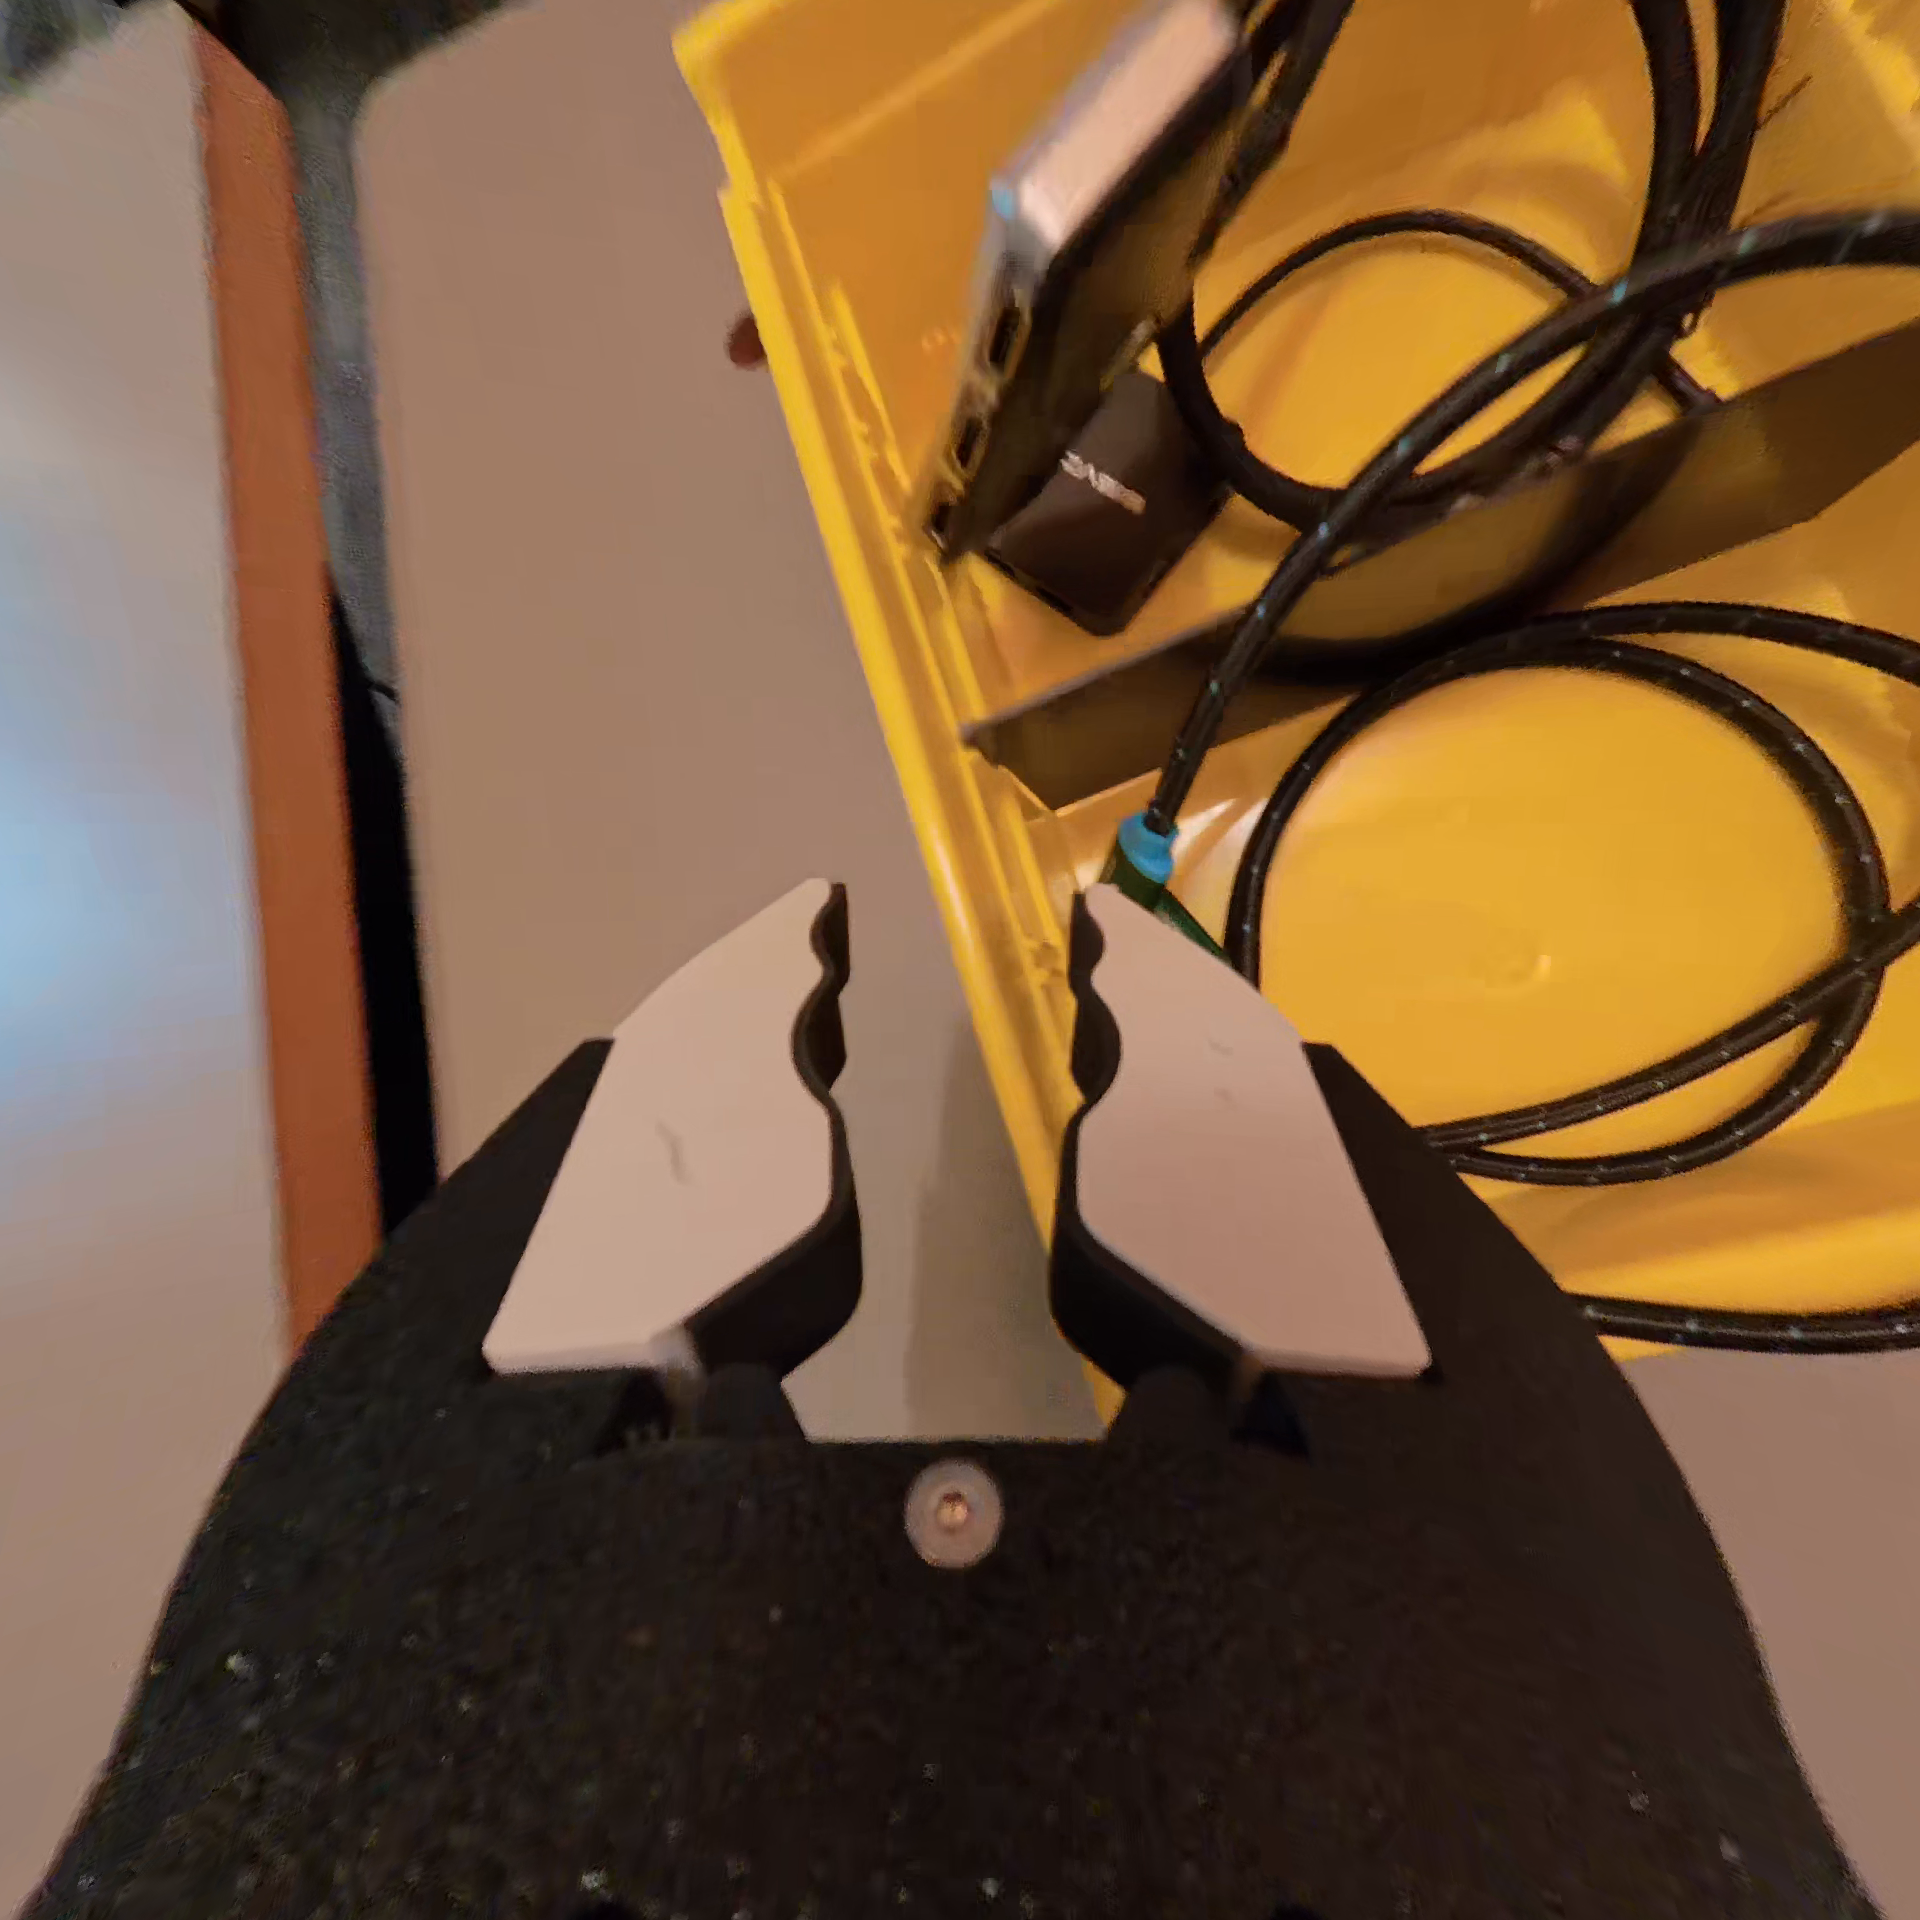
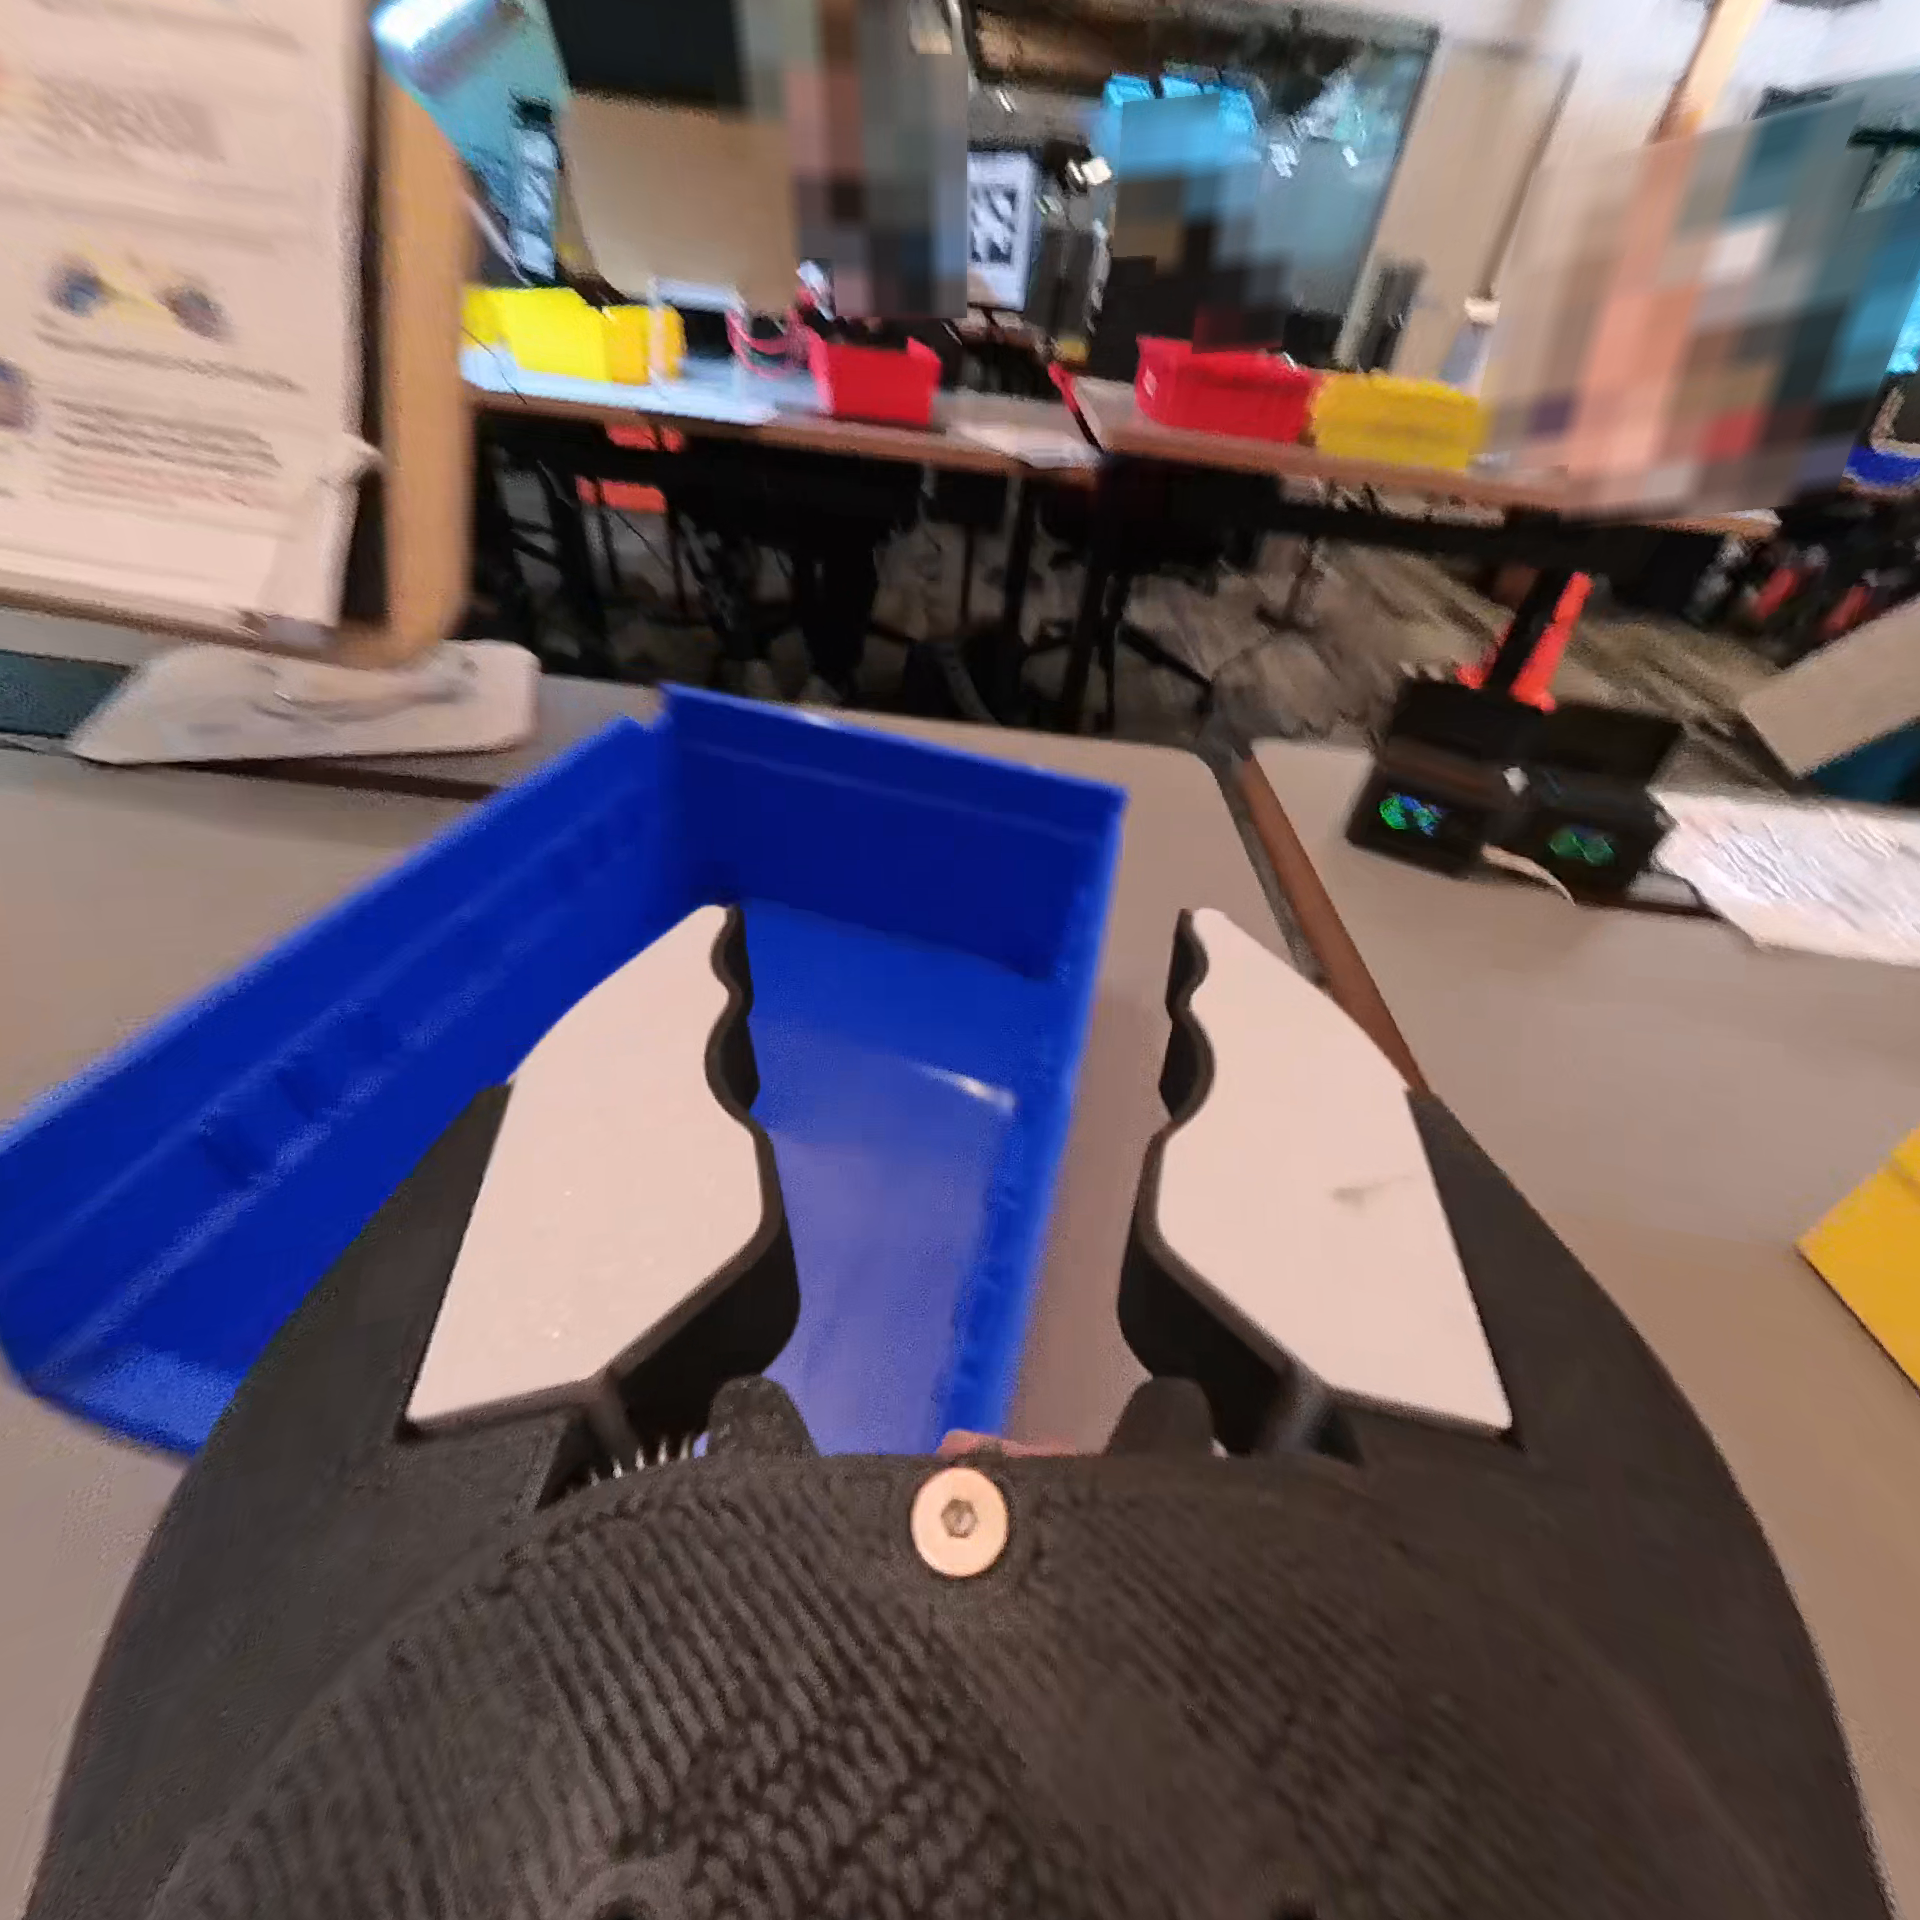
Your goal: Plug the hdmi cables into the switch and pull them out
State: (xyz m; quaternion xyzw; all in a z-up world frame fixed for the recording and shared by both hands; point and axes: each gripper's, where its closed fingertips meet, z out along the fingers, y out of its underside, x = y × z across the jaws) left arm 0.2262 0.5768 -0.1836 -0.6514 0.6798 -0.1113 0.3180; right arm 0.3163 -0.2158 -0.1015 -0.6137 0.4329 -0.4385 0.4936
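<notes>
In the left wrist view a yellow bin [image 1: 894, 582] holds the grey HDMI switch [image 1: 1081, 270], which leans against the bin's left wall with its ports facing down-left. A black plug [image 1: 1101, 509] lies beside the switch. Black braided HDMI cables [image 1: 1538, 665] coil through the bin, and one cable end has a blue collar [image 1: 1148, 836]. My left gripper [image 1: 956, 904] is open and empty, straddling the bin's near-left rim. In the right wrist view my right gripper [image 2: 956, 925] is open and empty above a blue bin [image 2: 894, 831] with nothing visible in it.
A black divider [image 1: 1558, 499] crosses the yellow bin. A corner of the yellow bin [image 2: 1870, 1268] shows at the right. A clipboard with papers [image 2: 187, 312] stands at the left. Black devices [image 2: 1507, 800] sit on the neighbouring table. Red and yellow bins [image 2: 1226, 395] line far tables.
</notes>
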